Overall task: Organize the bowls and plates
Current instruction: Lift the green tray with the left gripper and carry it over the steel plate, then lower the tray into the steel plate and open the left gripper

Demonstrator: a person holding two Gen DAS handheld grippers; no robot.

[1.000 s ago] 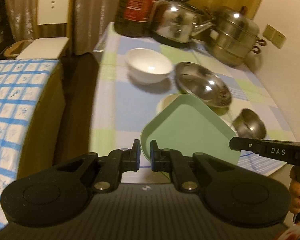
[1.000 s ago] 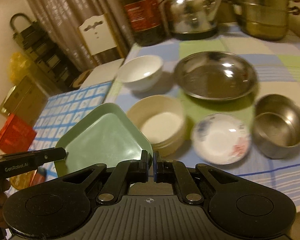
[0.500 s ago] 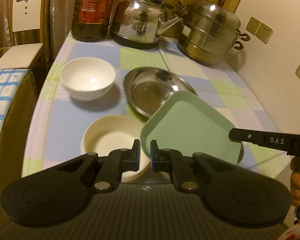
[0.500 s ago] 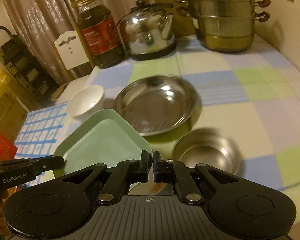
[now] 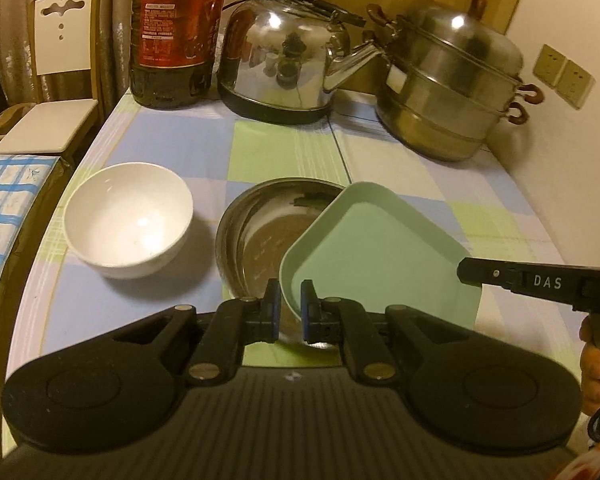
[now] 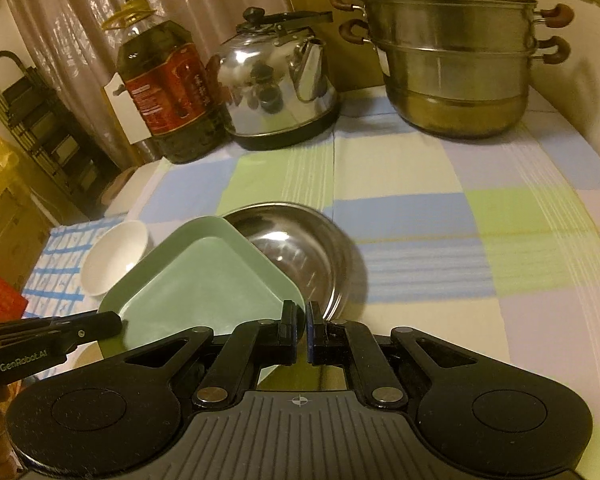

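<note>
Two claws grip one square green plate at opposite corners. Left claw (image 5: 290, 304): jaws closed on the plate's near corner rim, seen in the left wrist view. Right claw (image 6: 303, 330): jaws closed on the corner at the plate's 4 o'clock in the right wrist view; the same claw enters the left wrist view from 3 o'clock as a black bar lettered "DAS", with part of a hand (image 5: 598, 372) behind it. The green plate (image 5: 380, 256) is held over the worktop (image 5: 284, 152), overlapping the right half of a round steel dish (image 5: 260, 228) that lies on the checked cloth; whether plate and dish touch cannot be told. A white bowl (image 5: 128, 220) stands upright at 9 o'clock of the steel dish, apart from it. Along the worktop's far edge, from 11 to 1 o'clock in the left wrist view: a dark oil bottle (image 5: 176, 32) with a red label, a polished steel kettle (image 5: 284, 56), and a tiered steel steamer pot (image 5: 452, 84) with brown handles. A white chair (image 5: 56, 92) stands beyond the worktop at 10 o'clock. A surface under blue-checked cloth (image 5: 0, 208) lies at 9 o'clock, beside the worktop.
</note>
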